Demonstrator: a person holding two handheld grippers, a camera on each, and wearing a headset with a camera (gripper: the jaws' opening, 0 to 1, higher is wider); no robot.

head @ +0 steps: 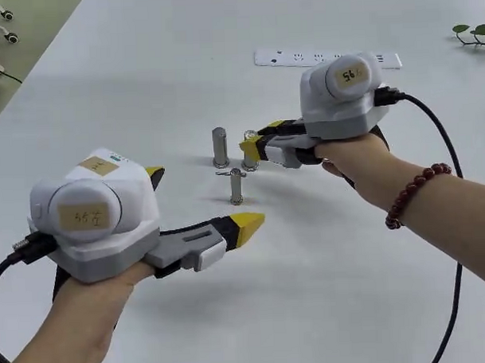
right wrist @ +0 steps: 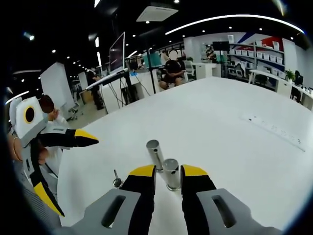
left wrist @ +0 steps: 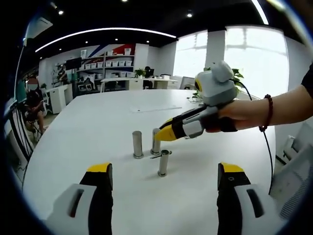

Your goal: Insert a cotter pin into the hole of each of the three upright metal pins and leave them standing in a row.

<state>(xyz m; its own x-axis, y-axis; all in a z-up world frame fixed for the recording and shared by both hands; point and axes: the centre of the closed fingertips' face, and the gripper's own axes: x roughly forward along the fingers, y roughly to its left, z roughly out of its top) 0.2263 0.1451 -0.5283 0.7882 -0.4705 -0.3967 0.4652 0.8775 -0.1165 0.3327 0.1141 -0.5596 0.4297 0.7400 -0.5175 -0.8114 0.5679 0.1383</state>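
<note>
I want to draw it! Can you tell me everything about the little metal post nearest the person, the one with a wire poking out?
The nearest metal pin is a short, shiny grey cylinder that looks like steel, with a slightly wider foot. It stands upright on the white table, on its own, a little apart from the two other pins behind it. A thin cotter pin pokes sideways through it near the top. No tongs touch it.
</note>
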